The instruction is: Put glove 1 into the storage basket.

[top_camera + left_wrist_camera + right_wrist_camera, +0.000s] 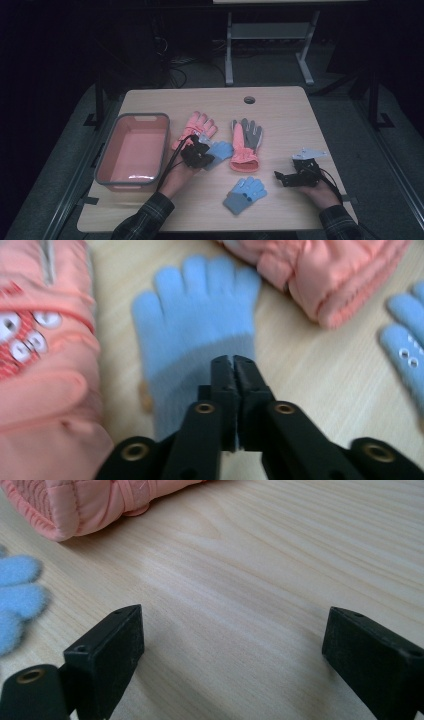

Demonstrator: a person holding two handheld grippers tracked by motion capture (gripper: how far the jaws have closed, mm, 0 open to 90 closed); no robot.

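blue glove [200, 330] flat on desk [280, 107], fingers pointing away from left hand-held gripper [233, 362], long axis in line with its pressed-together jaws pinching cuff; right hand-held gripper [232, 645] spread.

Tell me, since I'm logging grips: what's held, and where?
The left gripper is shut on the blue glove at its cuff. The right gripper is open and holds nothing.

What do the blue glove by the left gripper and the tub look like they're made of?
Blue glove: soft knit, probably fleece or wool; matte, fuzzy, with blurred edges. Tub: likely smooth moulded plastic, coral with a grey rim; a light glint shows on its floor.
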